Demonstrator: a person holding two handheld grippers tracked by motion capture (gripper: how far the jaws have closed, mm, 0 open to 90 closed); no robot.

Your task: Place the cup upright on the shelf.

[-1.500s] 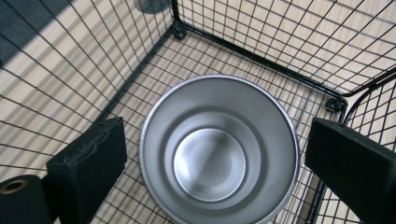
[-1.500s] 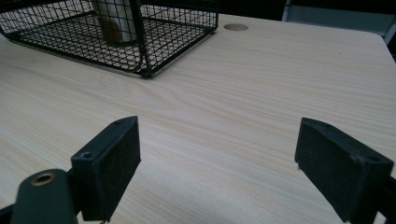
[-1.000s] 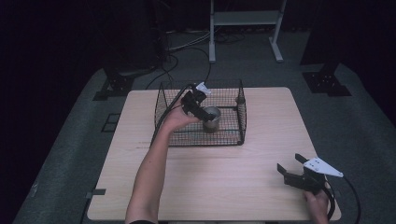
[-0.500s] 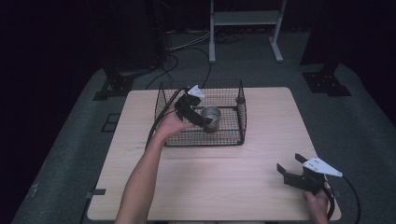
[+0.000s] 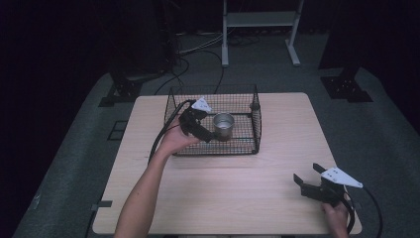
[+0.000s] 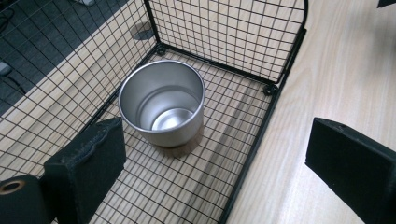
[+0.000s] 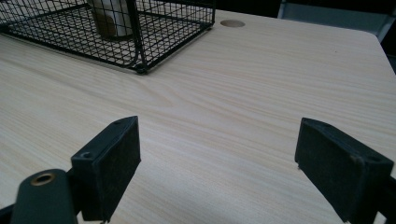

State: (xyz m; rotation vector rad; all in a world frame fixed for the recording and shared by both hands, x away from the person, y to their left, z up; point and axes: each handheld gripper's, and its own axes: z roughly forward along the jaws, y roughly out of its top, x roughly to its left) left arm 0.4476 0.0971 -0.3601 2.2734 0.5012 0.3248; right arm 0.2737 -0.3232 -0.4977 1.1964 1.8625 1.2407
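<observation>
A shiny metal cup [image 5: 223, 124] stands upright and empty inside a black wire basket [image 5: 257, 124] at the table's far middle. My left gripper [image 5: 208, 128] hovers just left of the cup, apart from it and open. In the left gripper view the cup [image 6: 163, 105] sits ahead of the wide-apart jaws of the left gripper [image 6: 219, 140], and the basket's near wall [image 6: 261, 135] runs between them. My right gripper [image 5: 306, 173] rests open near the table's front right corner with nothing between its jaws. In the right gripper view that gripper [image 7: 219, 135] faces bare wood, with the basket [image 7: 173, 23] and the cup [image 7: 112, 16] far off.
The wooden table [image 5: 223, 188] has bare room in front of the basket and on both sides. A round cable hole [image 7: 232, 23] lies beyond the basket's corner. Cables and a metal stand [image 5: 257, 20] are on the dark floor behind.
My left gripper has drawn back to the left and toward the person, away from over the cup. The cup and the right gripper have stayed put.
</observation>
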